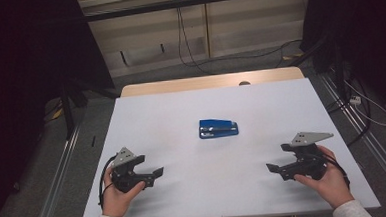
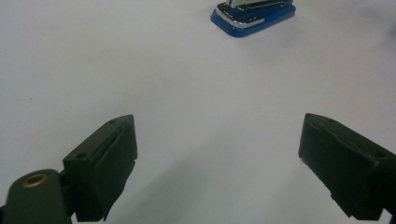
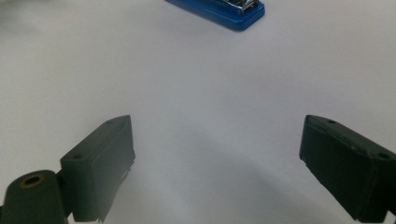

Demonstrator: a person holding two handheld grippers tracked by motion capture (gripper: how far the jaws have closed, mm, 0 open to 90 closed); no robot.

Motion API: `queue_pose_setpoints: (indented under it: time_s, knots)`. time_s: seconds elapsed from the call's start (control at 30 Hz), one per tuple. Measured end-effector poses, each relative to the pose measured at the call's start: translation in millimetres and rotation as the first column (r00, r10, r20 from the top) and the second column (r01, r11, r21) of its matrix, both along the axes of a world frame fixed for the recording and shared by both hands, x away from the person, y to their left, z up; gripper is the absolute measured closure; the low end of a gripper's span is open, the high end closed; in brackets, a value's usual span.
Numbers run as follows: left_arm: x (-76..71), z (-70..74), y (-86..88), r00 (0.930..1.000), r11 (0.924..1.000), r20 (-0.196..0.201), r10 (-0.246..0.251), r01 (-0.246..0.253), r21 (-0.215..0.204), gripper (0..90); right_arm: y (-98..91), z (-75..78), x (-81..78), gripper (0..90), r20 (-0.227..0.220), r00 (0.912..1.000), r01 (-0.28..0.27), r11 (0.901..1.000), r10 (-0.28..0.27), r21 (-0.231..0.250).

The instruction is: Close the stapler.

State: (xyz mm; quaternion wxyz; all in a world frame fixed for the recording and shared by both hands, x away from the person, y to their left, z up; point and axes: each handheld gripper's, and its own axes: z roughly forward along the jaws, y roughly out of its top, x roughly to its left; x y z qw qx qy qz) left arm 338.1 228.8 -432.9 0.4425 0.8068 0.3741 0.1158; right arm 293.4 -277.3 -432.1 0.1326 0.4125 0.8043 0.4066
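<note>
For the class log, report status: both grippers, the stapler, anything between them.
Left gripper open, empty. Right gripper open, empty. Blue stapler flat at mid-table, untouched. Nothing in the way.

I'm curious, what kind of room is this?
Probably a lab or workshop: a white table holding a blue stapler, cables across the floor, and dark curtains on both sides.

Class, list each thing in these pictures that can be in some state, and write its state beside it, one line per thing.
Blue stapler: closed, lying flat on the white table, untouched.
Left tool: open, empty, held low over the table, apart from the stapler.
Right tool: open, empty, held low over the table, apart from the stapler.
</note>
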Motion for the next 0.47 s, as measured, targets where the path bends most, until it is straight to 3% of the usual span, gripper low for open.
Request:
queue_pose_setpoints:
  time_s: [0.23, 0.47]
  knots:
    - [-7.6, -5.1, 9.9, 1.0000, 0.9999, -0.006, -0.002, 0.002, 0.017, 11.0, 1.0, 0.5, -0.7, 9.4, 0.004, 0.9999, -0.014, 0.9999, 0.014, -0.009]
    - [-7.2, -5.8, 11.9, 1.0000, 1.0000, -0.008, 0.003, -0.003, 0.004, 10.2, 1.7, 0.3, -0.2, 9.2, 0.001, 0.9999, -0.017, 0.9997, 0.017, -0.016]
